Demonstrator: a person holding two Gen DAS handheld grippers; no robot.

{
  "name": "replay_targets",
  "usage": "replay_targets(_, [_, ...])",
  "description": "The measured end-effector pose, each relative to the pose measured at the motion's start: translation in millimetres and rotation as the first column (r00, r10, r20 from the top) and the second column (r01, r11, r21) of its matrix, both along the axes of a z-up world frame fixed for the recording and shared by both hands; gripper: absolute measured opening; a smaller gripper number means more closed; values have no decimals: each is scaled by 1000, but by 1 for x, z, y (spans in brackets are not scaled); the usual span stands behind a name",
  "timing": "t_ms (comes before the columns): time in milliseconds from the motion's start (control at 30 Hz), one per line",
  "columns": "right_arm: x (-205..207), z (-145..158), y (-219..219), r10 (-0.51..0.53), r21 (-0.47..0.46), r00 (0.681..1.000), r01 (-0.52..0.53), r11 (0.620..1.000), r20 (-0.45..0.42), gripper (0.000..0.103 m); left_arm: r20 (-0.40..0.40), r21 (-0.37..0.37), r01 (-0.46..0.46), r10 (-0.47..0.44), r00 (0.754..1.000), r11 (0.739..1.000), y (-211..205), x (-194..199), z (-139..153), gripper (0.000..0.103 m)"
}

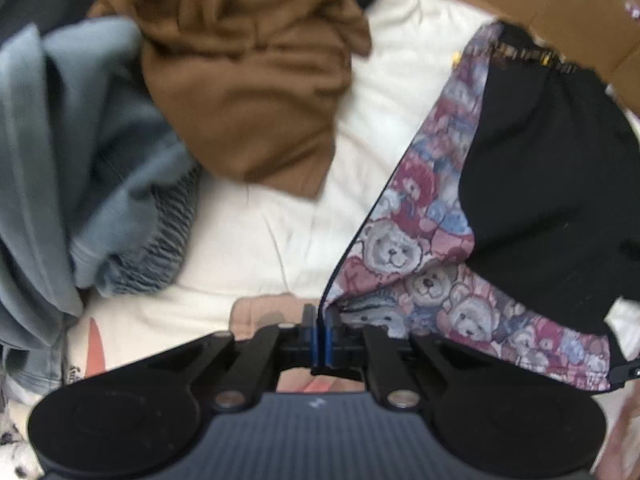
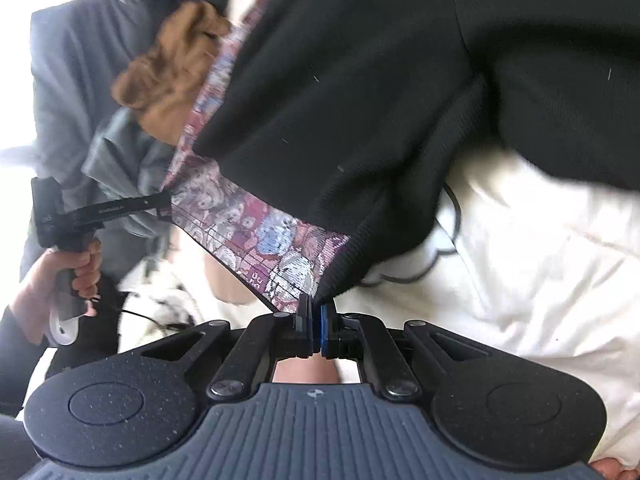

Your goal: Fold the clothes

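Bear-print hem held between both tools

Left tool (image 1: pixel 321 330) and right tool (image 2: pixel 316 320) each pinch the black bear-print garment (image 1: pixel 532 184) hem; cloth hangs far of them.

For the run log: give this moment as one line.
left claw: shut on bear-print garment | right claw: shut on same garment | brown garment: unfolded

We see a black garment (image 1: pixel 532 184) of matt knit cloth, its lining a woven teddy-bear tapestry, ribbed at the hem; the left gripper (image 1: pixel 320 336) is matt black plastic with blue rubbery pads and dull metal pivot pins; the right gripper (image 2: pixel 316 332) has a grainy, ridged casing; the brown garment (image 1: pixel 248 76) looks soft and crumpled; the grey-blue garment (image 1: pixel 84 160) looks fleecy, ribbed at its cuff; the white bedding (image 1: pixel 276 236) is smooth; far right, raw cardboard (image 1: pixel 560 4).
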State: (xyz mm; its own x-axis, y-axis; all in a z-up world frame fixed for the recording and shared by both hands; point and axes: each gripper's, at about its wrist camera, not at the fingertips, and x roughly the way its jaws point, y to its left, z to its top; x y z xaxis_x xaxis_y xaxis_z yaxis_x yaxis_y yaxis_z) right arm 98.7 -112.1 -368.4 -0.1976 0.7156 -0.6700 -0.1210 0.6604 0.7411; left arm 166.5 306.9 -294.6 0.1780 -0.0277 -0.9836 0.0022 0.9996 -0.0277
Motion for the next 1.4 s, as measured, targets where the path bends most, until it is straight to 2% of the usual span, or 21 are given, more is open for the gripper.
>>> replay_targets(167, [-13, -19, 15, 59, -61, 998, -60, 996, -15, 1, -27, -1, -26, 26, 999, 1000, 3, -7, -20, 4])
replay_targets(300, [-11, -16, 16, 70, -54, 998, -70, 996, -12, 1, -2, -20, -39, 39, 999, 999, 7, -9, -6, 4])
replay_targets(400, [5, -8, 7, 5, -21, 1000, -5, 1000, -2, 1, 15, -27, -31, 32, 999, 999, 10, -3, 1, 4])
replay_targets(433, [2, -10, 10, 16, -27, 1000, -16, 1000, -6, 1, 14, -25, -26, 26, 1000, 999, 10, -3, 0, 4])
replay_targets(600, [-9, -22, 21, 71, -57, 997, -73, 996, -29, 1, -25, -23, -36, 35, 999, 999, 10, -5, -25, 4])
replay_targets(900, [-22, -39, 30, 126, -103, 991, -129, 986, -35, 0, -40, 15, 0, 1, 999, 1000, 3, -3, -51, 5])
replay_targets(1000, [-28, -40, 37, 145, -118, 989, -147, 982, -29, 0, -28, 10, 2, -1, 1000, 1000, 1, -4, -43, 7])
replay_targets(1067, [-32, -41, 38, 152, -138, 988, -154, 978, -25, 1, -18, 4, 3, -3, 1000, 1000, -1, -5, -34, 13])
replay_targets(1267, [-19, -10, 22, 161, -170, 986, -150, 974, 47, 5, 12, -12, 9, -9, 1000, 1000, -7, -8, -8, 16])
replay_targets(1400, [-3, 27, -2, 141, -188, 984, -119, 975, 107, 6, 33, -23, 13, -12, 999, 1000, -12, -10, 9, 26])
